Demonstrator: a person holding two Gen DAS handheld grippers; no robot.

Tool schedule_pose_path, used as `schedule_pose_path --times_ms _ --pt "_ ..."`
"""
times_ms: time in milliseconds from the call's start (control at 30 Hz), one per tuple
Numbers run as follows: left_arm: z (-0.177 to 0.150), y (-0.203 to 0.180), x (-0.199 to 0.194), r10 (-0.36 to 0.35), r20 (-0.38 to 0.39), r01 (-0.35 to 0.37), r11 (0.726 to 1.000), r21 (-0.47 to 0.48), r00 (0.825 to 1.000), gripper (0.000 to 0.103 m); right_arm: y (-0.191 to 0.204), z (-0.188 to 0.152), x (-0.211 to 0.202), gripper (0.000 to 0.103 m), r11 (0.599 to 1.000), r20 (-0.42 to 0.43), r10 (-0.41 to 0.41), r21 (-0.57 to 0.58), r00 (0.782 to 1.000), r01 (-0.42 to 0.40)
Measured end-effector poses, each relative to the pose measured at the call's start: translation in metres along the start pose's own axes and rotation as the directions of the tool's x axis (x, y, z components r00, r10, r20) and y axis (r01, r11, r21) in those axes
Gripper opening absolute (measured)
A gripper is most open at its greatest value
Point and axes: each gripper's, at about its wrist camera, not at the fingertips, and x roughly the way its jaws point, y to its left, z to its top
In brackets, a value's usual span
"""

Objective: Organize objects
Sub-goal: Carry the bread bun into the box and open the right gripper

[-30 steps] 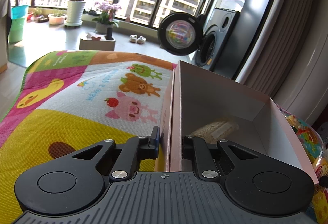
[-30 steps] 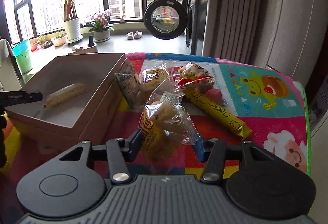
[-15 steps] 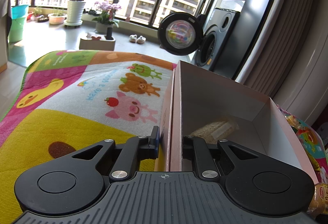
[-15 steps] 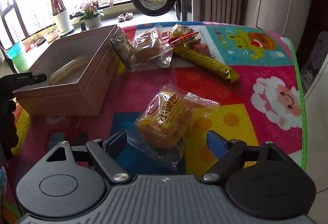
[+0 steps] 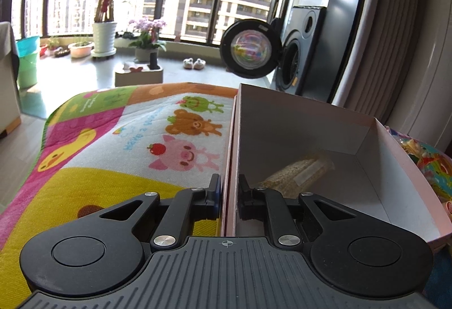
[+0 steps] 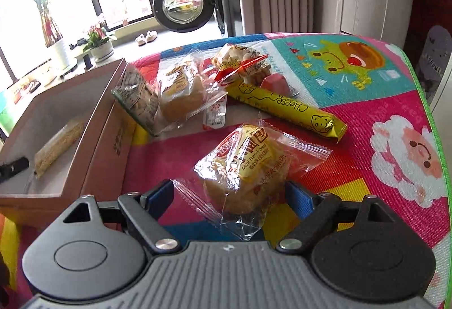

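Covering the tabletop is a bright cartoon mat; a washer stands by sunny windows. Left tool clamps the box wall; right tool, spread wide, straddles the bread beside it.

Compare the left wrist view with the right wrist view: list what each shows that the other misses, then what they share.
Only the left wrist view shows the left gripper shut on the box wall.

Only the right wrist view shows the open right gripper around the Mini French bread packet, the yellow Cheese stick and the other snacks piled beside the box.

Both show the box, the long snack bar inside it and the washing machine door.
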Motion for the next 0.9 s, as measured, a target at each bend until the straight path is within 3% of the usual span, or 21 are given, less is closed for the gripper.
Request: schedule_pose_path --times_ms 100,267,333,467,633,900 --pt "0.001 -0.001 -0.001 0.0 0.005 0.0 1.0 0.01 1.0 0.014 0.0 0.01 0.001 0.097 1.0 0.016 -0.005 0.013 1.0 0.005" --pt "0.002 0.0 -0.002 -0.01 0.015 0.01 1.0 -0.001 1.0 0.014 0.002 0.013 0.017 0.097 0.998 0.007 -0.056 -0.014 0.998 0.056" --pt "0.002 0.001 -0.001 -0.01 0.015 0.01 1.0 0.0 1.0 0.014 0.002 0.011 0.024 0.091 0.998 0.014 -0.056 -0.033 0.998 0.057" --pt "0.001 0.002 0.001 -0.016 0.007 0.016 1.0 -0.008 1.0 0.014 0.016 -0.002 0.026 0.063 0.975 0.07 -0.066 -0.207 0.995 0.079" --pt "0.001 0.003 0.002 -0.017 0.0 0.017 1.0 -0.009 1.0 0.014 0.019 -0.019 -0.005 0.058 0.963 -0.008 -0.021 -0.268 1.0 0.018" --pt "0.0 0.004 0.003 -0.02 0.005 0.02 1.0 -0.014 1.0 0.013 0.043 -0.049 -0.102 0.058 0.93 -0.057 0.065 -0.358 0.996 -0.081"
